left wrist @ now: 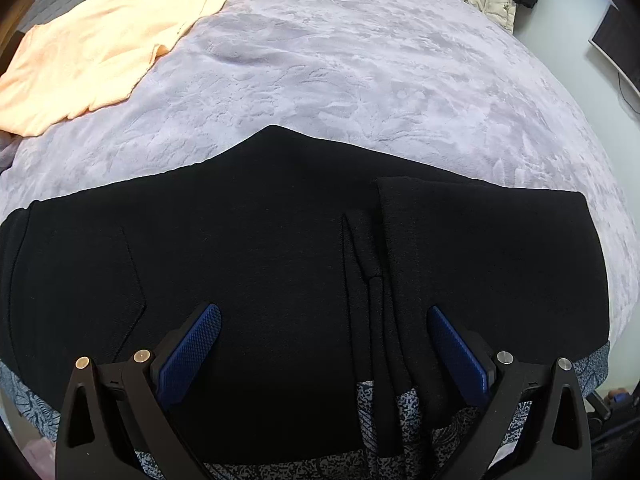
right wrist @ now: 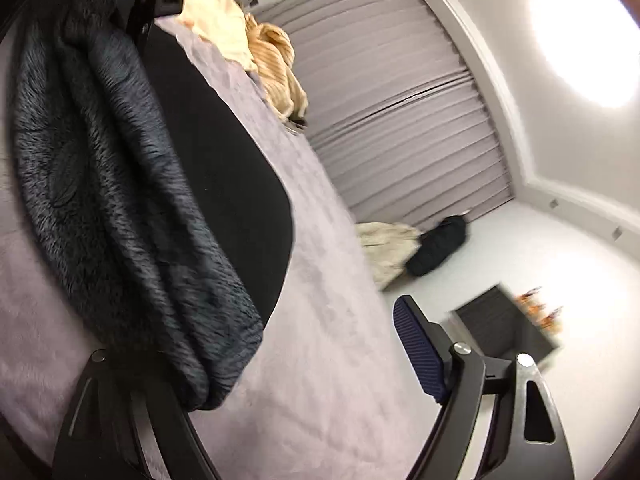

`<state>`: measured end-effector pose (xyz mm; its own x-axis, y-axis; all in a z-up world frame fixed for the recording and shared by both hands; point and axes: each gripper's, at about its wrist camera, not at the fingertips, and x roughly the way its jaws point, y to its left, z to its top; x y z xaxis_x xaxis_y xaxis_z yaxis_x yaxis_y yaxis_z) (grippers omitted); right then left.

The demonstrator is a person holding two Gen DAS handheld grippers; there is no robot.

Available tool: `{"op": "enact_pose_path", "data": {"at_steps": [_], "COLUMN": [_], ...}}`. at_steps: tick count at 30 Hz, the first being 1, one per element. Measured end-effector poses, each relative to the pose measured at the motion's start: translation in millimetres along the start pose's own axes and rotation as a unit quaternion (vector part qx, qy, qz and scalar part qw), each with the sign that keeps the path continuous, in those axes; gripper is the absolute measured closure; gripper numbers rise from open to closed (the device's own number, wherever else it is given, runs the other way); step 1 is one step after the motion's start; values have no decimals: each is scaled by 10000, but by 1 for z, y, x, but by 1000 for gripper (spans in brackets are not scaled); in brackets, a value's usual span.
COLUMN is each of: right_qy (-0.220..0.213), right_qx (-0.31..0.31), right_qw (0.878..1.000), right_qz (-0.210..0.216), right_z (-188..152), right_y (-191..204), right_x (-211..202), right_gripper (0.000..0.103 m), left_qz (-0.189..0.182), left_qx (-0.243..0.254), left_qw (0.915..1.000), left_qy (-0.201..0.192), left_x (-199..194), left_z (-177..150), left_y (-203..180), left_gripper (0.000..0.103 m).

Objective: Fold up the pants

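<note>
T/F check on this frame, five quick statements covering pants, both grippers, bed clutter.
1. The black pants lie on a lilac bedspread. True.
2. The left gripper is clamped on the pants. False: it is open, jaws spread over the fabric.
3. A peach garment lies at the far left of the bed. True.
4. The right gripper is shut. False: its jaws are wide apart.
5. The pants' lining is plain white. False: the lining is blue-grey speckled.

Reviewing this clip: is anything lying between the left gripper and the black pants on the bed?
Nothing visible. The left gripper hovers open directly over the black pants, both blue fingers spread above bare fabric. The peach garment lies apart at the far left corner of the purple blanket.
</note>
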<state>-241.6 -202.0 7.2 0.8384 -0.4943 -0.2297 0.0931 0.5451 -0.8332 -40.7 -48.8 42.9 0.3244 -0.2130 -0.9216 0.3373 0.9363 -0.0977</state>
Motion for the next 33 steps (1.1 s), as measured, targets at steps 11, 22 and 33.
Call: {"op": "enact_pose_path", "data": {"at_steps": [11, 22, 33], "right_qy": [-280, 16, -639], "right_qx": [1122, 530, -559], "right_qw": [9403, 8349, 8272], "right_qz": [3201, 5479, 5554], "right_z": [-12, 13, 43], "right_y": [-76, -88, -80], "right_x": [-18, 100, 98], "right_gripper": [16, 15, 3], "left_qz": [1, -56, -122], "left_qx": [113, 1161, 973], "left_qw": [9988, 9927, 9937], "left_qy": [-474, -334, -543], "left_x": [-50, -15, -37], "left_z": [-3, -30, -28], "left_y": [-33, -109, -90], "left_gripper": [0, 0, 0]}}
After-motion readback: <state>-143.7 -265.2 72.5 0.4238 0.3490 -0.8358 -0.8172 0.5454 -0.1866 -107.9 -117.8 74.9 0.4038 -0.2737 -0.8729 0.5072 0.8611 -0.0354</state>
